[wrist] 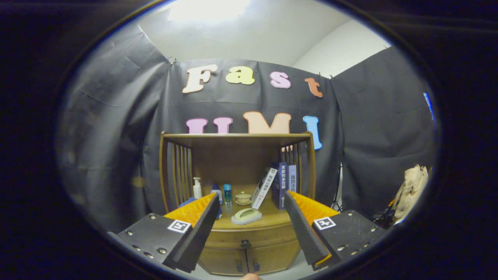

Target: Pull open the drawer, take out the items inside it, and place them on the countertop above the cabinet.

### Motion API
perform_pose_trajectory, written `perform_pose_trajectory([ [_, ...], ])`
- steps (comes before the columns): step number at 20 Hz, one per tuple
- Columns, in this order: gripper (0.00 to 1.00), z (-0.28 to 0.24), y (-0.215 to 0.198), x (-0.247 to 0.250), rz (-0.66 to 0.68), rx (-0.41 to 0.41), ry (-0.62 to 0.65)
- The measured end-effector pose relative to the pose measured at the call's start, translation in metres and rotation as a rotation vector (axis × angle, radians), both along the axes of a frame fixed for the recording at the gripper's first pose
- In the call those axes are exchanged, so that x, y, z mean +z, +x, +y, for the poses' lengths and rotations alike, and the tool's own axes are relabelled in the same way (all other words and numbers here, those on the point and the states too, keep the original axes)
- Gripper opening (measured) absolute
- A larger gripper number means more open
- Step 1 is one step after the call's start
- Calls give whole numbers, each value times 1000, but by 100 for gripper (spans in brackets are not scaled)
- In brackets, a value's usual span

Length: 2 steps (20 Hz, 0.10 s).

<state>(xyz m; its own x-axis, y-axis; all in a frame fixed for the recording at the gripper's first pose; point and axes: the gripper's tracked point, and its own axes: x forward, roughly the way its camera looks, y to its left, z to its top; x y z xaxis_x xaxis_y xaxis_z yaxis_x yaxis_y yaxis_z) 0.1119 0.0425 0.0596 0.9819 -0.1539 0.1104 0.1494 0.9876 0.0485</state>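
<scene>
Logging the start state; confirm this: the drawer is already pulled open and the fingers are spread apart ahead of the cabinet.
Not right. The gripper view shows the drawer shut, its knob flush in front. The fingers are indeed spread apart before the cabinet.

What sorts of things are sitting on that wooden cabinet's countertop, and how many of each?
Bottles: 3 (white pump bottle, blue-capped bottle, blue bottle)
Books: 3 (leaning white book, dark blue book, pale book)
Lidded cup on saucer: 1
Pale green brush-like item with handle: 1
Total: 8
</scene>
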Motion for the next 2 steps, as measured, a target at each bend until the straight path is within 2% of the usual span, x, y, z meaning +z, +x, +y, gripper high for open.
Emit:
perform_pose_trajectory([
  [2, 99, 2, -5, -7, 5, 6, -3],
])
